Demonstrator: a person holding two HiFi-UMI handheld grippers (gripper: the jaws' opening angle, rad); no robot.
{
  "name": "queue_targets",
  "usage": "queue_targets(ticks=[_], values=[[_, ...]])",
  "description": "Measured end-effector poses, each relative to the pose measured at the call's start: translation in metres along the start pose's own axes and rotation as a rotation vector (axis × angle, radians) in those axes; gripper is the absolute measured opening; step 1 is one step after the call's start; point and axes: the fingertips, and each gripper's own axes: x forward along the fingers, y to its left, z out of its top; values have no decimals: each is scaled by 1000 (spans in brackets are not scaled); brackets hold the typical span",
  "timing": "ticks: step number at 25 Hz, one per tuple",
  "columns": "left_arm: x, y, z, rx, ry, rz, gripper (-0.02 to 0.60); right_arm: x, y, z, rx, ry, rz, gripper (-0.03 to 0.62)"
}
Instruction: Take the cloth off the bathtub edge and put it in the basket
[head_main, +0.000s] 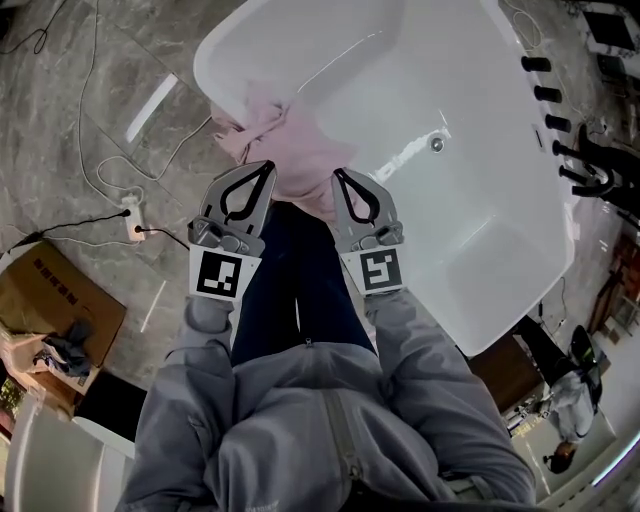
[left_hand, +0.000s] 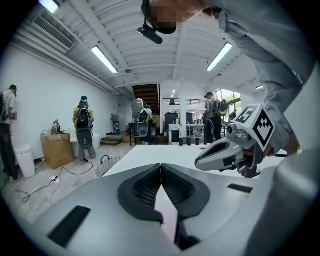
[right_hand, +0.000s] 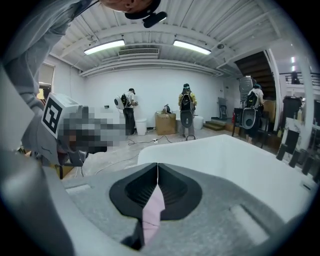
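The fingers (head_main: 262, 190) of the left gripper (head_main: 269, 166) are pressed together with nothing between them, and those of the right gripper (head_main: 337, 172) are the same. In the head view both grippers point away from the person, side by side, with their tips over the pink cloth (head_main: 295, 150). The cloth hangs bunched over the near left edge of the white tub (head_main: 480, 250). It is not clear from here whether the tips touch the cloth. A cardboard box (head_main: 55, 300) stands on the floor at the far left.

In the left gripper view the dark fingers (left_hand: 140, 187) meet tip to tip. The pink cloth (left_hand: 167, 212) shows only through the gap lower down, behind the tips and not pinched. The right gripper (left_hand: 200, 161) is just to the right, over the tub (left_hand: 150, 155). A pale basket (left_hand: 107, 165) stands on the floor beside the tub's left side, well apart from the cloth.

In the right gripper view the fingers (right_hand: 175, 190) are also closed tip to tip. The cloth (right_hand: 152, 212) is seen again through the lower gap. The tub (right_hand: 225, 155) stretches away to the right, and some people (right_hand: 186, 117) stand far behind it.
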Motion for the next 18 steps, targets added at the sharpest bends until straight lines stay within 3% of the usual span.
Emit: queue_targets(ticks=[9, 18], values=[[15, -1, -53, -124, 101, -19, 8, 7, 5, -43, 65, 96, 35, 6], [15, 9, -93, -150, 212, 8, 12, 7, 4, -83, 135, 219, 37, 29]])
